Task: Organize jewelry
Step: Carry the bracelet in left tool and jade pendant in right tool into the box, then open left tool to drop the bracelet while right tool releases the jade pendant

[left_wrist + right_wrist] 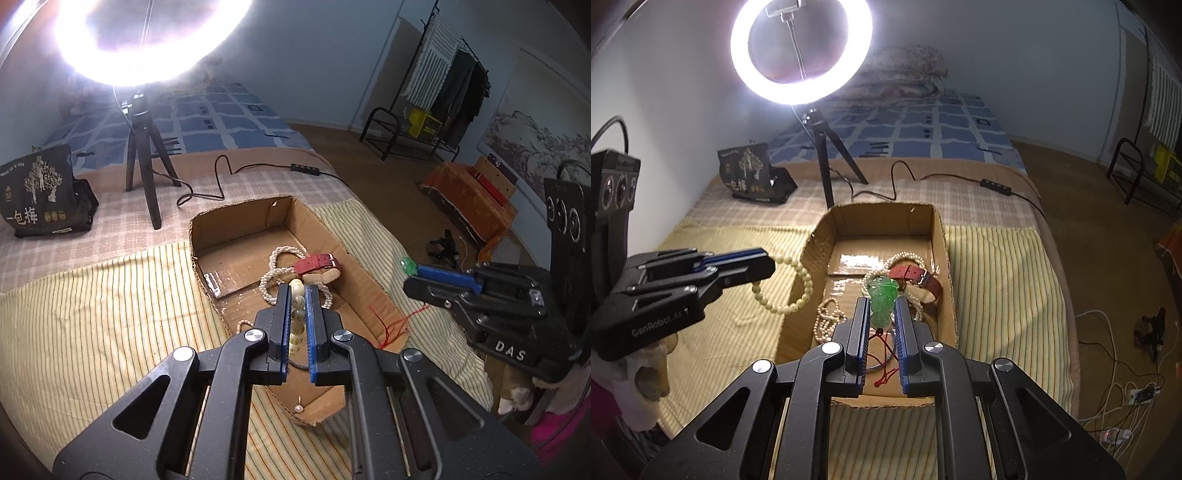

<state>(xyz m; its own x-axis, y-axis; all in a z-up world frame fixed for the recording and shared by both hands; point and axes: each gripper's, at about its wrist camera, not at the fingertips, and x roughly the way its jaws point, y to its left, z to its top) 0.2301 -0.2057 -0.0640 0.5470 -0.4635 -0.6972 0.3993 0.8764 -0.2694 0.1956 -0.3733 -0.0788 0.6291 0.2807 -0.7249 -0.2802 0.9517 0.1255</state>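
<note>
The left hand-held gripper (297, 291) is clenched on a cream bead bracelet (297, 314), its blue-lined fingers (284, 317) narrowed to the width of a single bead. From the right wrist view the bracelet (790, 284) hangs as a loop from that gripper (764, 264), above the striped bedcover (997, 280) just left of the cardboard box (942, 236).

The right hand-held gripper (882, 306) is closed on a green jade pendant (882, 299), pinching it near the fingertips, the carved stone standing up between the two pads. A red cord (882, 354) trails down from the pendant behind the fingers toward the box floor. In the left wrist view only a green sliver of the pendant (408, 266) shows at the tip of that gripper (413, 275).

Beyond both grippers, inside the box, lie pearl strands (275, 275) and a red watch strap (314, 264), tangled together; the watch face itself is hard to make out. A small drop pendant (298, 406) rests on the box floor below the left gripper's fingers.

Farther off on the bed stands a ring light (801, 55) on a tripod (827, 162), its glare washing out much of the left view. A dark printed bag (753, 173) sits to the far left, its text too small to read.
</note>
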